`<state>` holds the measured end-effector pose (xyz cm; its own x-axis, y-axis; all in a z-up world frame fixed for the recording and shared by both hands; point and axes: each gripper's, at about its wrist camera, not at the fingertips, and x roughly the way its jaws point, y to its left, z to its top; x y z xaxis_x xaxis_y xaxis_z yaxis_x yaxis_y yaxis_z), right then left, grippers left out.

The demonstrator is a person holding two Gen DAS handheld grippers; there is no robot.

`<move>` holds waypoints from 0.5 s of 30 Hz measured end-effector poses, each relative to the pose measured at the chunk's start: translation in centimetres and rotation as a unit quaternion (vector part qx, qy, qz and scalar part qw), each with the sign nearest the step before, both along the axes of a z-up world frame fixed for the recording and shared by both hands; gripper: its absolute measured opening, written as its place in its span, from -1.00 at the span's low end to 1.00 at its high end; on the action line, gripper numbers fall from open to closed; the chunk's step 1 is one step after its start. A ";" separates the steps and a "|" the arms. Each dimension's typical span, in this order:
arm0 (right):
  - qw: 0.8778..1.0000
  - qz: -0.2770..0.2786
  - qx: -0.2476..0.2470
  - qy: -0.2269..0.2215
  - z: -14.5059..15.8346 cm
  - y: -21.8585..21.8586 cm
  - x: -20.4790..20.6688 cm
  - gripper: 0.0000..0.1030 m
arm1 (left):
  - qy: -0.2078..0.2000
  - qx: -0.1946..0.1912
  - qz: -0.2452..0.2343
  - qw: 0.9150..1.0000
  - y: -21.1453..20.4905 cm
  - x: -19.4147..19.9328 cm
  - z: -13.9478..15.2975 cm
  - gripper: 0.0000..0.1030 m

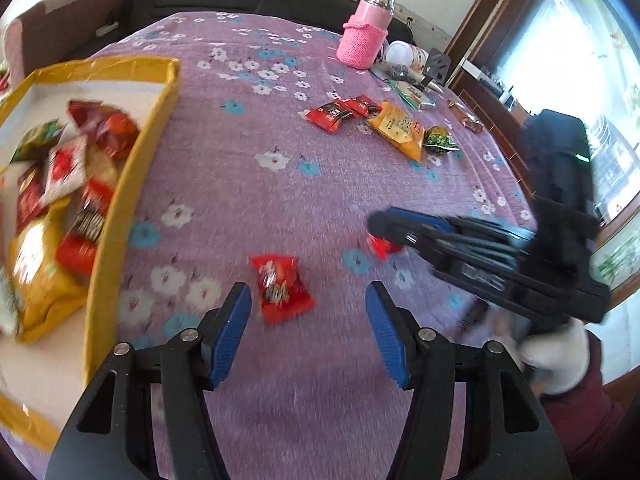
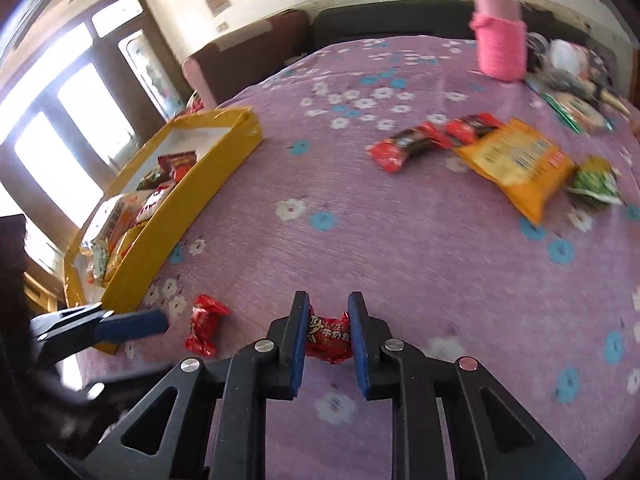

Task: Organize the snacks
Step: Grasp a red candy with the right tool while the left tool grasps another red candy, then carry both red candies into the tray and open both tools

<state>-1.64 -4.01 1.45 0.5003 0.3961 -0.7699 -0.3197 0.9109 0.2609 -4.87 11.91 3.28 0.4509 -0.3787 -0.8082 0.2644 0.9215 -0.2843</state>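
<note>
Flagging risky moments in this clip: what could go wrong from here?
The right gripper pinches the red candy only near the fingertips, so it may slip on the way to the yellow box. The open left gripper hovers near another red candy; the arms could collide.

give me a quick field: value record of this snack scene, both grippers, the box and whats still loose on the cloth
left gripper: open, just short of a red candy wrapper
right gripper: shut on a small red milk candy
yellow cardboard box: already holds several snack packets
loose at the far side: two red snack bars, orange snack bag, green packet
pink knit-covered bottle: upright at far edge
</note>
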 end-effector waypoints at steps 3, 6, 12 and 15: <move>1.000 -0.007 0.019 0.000 0.2 -1.4 -0.7 -0.61 | -0.002 0.038 -0.010 0.999 -1.3 1.3 -1.2 -0.36; 1.000 -0.011 0.028 -0.004 0.6 -2.0 -1.3 -0.61 | -0.015 0.040 -0.010 0.999 -1.2 1.4 -1.2 -0.62; 0.999 -0.010 0.043 -0.010 1.3 -2.2 -2.2 -0.61 | -0.014 0.014 0.007 1.000 0.0 0.6 -0.8 -0.63; 0.998 -0.005 0.060 -0.008 2.0 -1.8 -2.7 -0.62 | -0.024 -0.008 0.023 0.999 1.4 -0.1 0.7 -0.63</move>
